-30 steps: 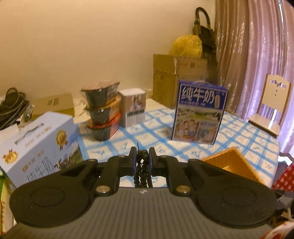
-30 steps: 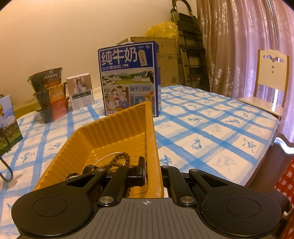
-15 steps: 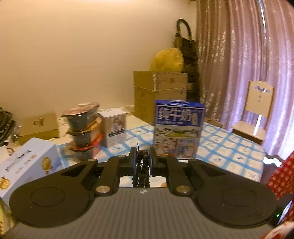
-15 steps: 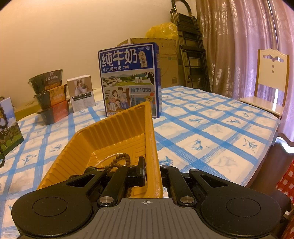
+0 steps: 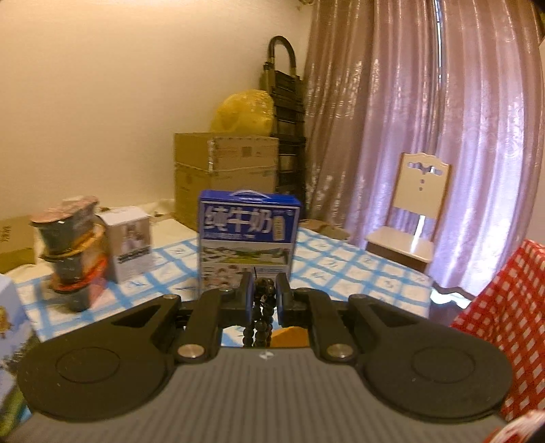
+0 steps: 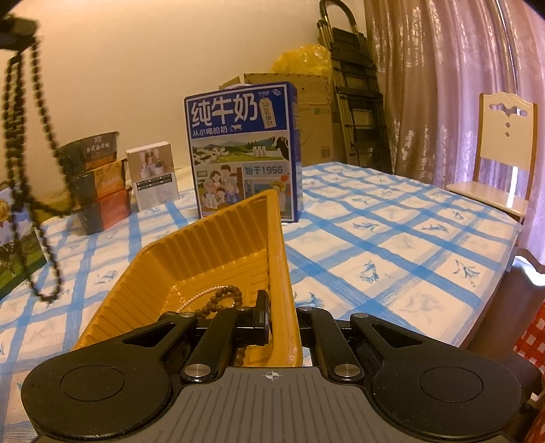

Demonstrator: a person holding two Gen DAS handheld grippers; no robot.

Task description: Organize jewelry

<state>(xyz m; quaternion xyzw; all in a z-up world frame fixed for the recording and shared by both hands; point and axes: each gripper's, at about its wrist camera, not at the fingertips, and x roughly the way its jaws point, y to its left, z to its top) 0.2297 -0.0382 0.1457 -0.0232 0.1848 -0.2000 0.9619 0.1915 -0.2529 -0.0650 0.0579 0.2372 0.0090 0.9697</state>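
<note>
My left gripper [image 5: 263, 289] is shut on a dark bead necklace [image 5: 261, 315] that hangs down between its fingers. In the right wrist view the same necklace [image 6: 24, 177] dangles in long loops at the far left, above the tablecloth, from the left gripper [image 6: 13, 30] at the top corner. My right gripper [image 6: 284, 318] is shut on the right wall of a yellow ribbed tray [image 6: 211, 248]. Inside the tray lie a brown bead bracelet [image 6: 221, 300] and a thin pearl strand [image 6: 197, 295].
A blue milk carton [image 6: 243, 151] stands behind the tray on the blue-checked tablecloth [image 6: 391, 238]. Stacked food bowls [image 6: 97, 180] and a small white box [image 6: 153, 177] are at the back left. A white chair [image 6: 500, 153] stands at the right, cardboard boxes [image 5: 226, 170] behind.
My left gripper has lifted and swung with the necklace, so it now hangs high at the left of the right wrist view. The right gripper and tray have not moved.
</note>
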